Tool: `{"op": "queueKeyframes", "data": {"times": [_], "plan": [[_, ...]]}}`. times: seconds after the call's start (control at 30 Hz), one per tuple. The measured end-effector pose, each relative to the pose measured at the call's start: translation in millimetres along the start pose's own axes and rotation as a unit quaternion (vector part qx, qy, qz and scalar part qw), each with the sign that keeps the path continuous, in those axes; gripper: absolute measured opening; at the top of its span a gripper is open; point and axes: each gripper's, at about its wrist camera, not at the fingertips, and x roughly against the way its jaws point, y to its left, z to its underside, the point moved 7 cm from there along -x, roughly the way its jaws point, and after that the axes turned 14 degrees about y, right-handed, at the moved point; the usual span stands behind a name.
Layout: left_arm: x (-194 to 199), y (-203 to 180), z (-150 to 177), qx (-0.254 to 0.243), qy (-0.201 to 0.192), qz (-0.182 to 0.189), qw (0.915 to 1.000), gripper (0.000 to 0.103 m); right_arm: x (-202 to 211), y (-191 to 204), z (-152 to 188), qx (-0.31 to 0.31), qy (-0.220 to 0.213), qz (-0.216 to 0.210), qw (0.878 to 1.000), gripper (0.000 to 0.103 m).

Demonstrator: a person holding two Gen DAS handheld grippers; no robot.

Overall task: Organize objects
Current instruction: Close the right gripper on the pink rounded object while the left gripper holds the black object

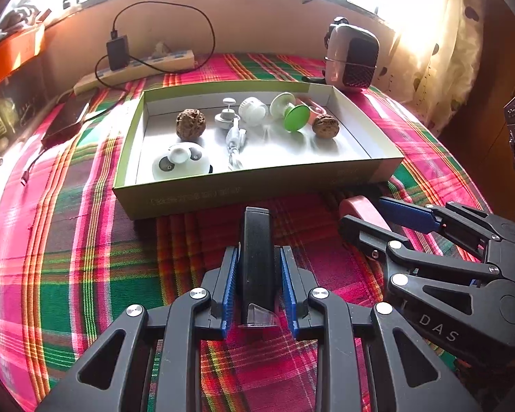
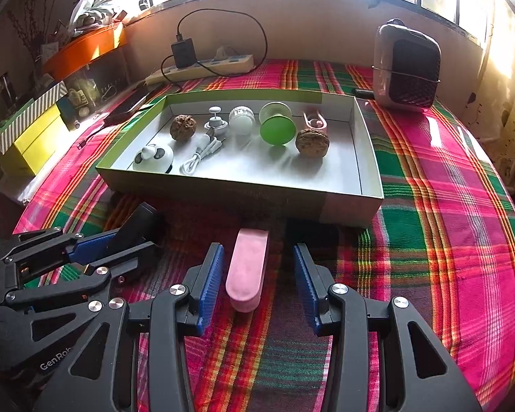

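1. Plaid cloth [image 2: 429, 240], pink-green, under one shallow cardboard box [image 2: 370, 158].
2. Inside box: two walnuts [image 2: 312, 142] [image 2: 183, 127], one panda-face gadget [image 2: 153, 158], one white cable [image 2: 199, 158], one green suction-cup piece [image 2: 277, 128], one white round piece [image 2: 241, 121], one pink clip [image 2: 314, 121], one white knob piece [image 2: 216, 122].
3. Outside box, on cloth just in front of near wall: one black bar-shaped device [image 1: 256, 261], one pink capsule-shaped case [image 2: 247, 267].
4. Black device: long axis toward box, clear tab end nearest camera; between left gripper [image 1: 259, 283] blue pads, pinched or nearly so.
5. Pink case: long axis toward box, rounded end near camera; between right gripper [image 2: 257, 281] fingers, spread wide, not touching.
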Motion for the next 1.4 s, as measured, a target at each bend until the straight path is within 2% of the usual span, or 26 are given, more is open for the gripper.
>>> {"op": "queueKeyframes", "data": {"times": [0.73,1.1,1.4], "plan": [[-0.3,-0.9,0.0,-0.002,-0.001,-0.002,1.0,0.022,-5.1,3.8,0.7,0.007,0.007,0.018,1.0,0.042],[-0.3,-1.0,-0.1,-0.002,-0.001,-0.003,1.0,0.022,-4.6,4.7,1.6,0.011,0.005,0.02,1.0,0.02],[-0.5,-1.2,0.1,-0.002,-0.001,-0.003,1.0,0.022,-3.4,6.8,2.9,0.012,0.005,0.018,1.0,0.019]]}}
